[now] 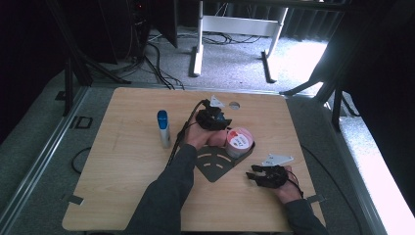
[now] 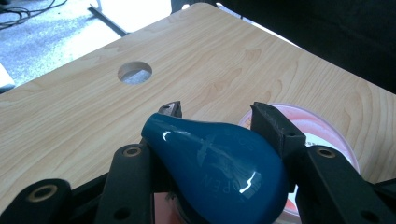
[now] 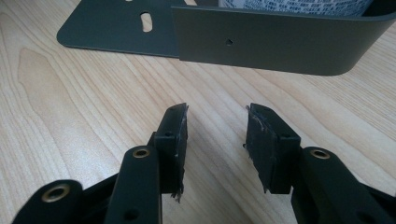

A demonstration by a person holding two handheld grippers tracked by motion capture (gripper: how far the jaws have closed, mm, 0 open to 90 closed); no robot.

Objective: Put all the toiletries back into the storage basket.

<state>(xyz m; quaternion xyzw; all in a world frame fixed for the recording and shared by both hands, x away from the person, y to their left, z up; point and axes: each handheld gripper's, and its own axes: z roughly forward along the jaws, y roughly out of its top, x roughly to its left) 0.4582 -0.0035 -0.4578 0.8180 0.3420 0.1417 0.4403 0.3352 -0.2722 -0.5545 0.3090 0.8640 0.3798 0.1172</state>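
Blue opener (image 2: pixel 219 163) near tub rim (image 2: pixel 322 123).

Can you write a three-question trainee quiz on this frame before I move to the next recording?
1. True or false: the left gripper has a blue teardrop-shaped piece between its jaws.
2. What lies between the jaws of the right gripper? A) a pen B) nothing C) the pink tub
3. Fill in: the pink tub stands against the upright wall of the dark metal ____.

Key: 1 true; 2 B, its jaws stand apart above bare table; 3 bracket.
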